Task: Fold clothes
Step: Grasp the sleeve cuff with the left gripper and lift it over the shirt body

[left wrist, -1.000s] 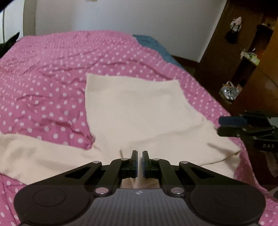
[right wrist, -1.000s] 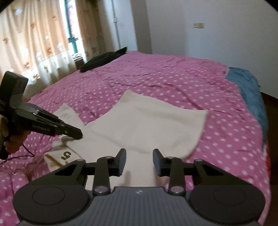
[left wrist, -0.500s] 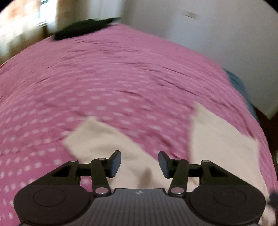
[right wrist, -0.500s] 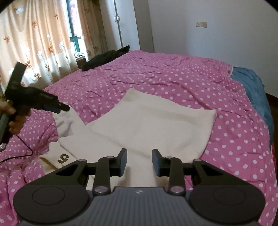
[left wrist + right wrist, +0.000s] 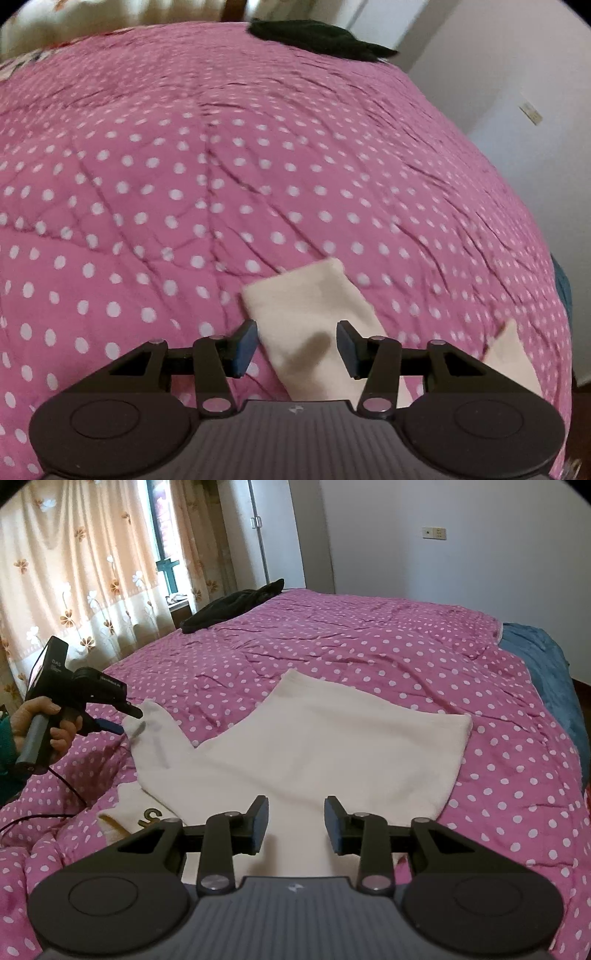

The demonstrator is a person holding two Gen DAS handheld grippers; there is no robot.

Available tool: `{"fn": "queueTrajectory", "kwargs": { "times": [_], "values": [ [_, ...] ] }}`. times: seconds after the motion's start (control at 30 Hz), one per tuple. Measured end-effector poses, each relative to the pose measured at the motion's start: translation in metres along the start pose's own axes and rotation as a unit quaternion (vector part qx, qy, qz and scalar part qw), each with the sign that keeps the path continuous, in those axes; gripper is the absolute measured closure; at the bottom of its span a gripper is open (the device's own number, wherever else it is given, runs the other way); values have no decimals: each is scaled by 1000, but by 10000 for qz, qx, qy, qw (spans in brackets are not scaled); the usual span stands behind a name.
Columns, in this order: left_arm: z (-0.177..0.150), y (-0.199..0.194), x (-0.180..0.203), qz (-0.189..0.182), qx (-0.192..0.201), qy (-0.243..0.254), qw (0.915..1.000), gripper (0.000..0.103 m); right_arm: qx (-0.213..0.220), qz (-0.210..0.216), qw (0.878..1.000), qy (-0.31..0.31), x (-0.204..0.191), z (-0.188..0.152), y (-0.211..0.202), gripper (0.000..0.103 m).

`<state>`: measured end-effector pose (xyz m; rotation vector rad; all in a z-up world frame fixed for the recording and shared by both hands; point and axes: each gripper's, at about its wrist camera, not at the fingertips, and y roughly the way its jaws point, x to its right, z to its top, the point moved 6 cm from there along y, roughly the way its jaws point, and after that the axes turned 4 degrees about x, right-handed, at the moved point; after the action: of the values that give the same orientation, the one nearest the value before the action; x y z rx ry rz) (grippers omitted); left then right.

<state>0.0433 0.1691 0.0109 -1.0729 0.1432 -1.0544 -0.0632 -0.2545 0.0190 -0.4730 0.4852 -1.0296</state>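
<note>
Presently: cream garment spread on polka-dot bedspread, one sleeve outstretched. Left gripper released, poised at sleeve end; right gripper released, empty, above near edge. Step judged: sleeve fold; requires pinching the cuff.

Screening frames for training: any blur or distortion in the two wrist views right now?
Left wrist view: motion blur smears the polka-dot bedspread and the cream sleeve edges, while the open left claw stays sharp; fisheye bows the bed. Right wrist view: sharp, soft window daylight, no glare; the cream garment is crisp, with a faint shadow under the open right claw; dark corners.
</note>
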Motion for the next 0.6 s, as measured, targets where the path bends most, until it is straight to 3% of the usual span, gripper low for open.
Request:
{"fn": "queueTrajectory", "kwargs": {
  "times": [0.23,0.33,0.4,0.6],
  "values": [
    [1,12,-9,127,10,-120,9998,54,10,26,10000,-24,-4,0,0,66],
    [3,8,-1,-10,94,-4,10000,71,30,7,10000,-18,-4,0,-1,66],
    [4,2,6,-129,179,103,9997,92,37,-15,10000,-18,-4,0,-3,66],
    [8,-16,27,-486,432,423,9970,99,110,-83,9999,24,-1,1,-11,66]
  ]
}}
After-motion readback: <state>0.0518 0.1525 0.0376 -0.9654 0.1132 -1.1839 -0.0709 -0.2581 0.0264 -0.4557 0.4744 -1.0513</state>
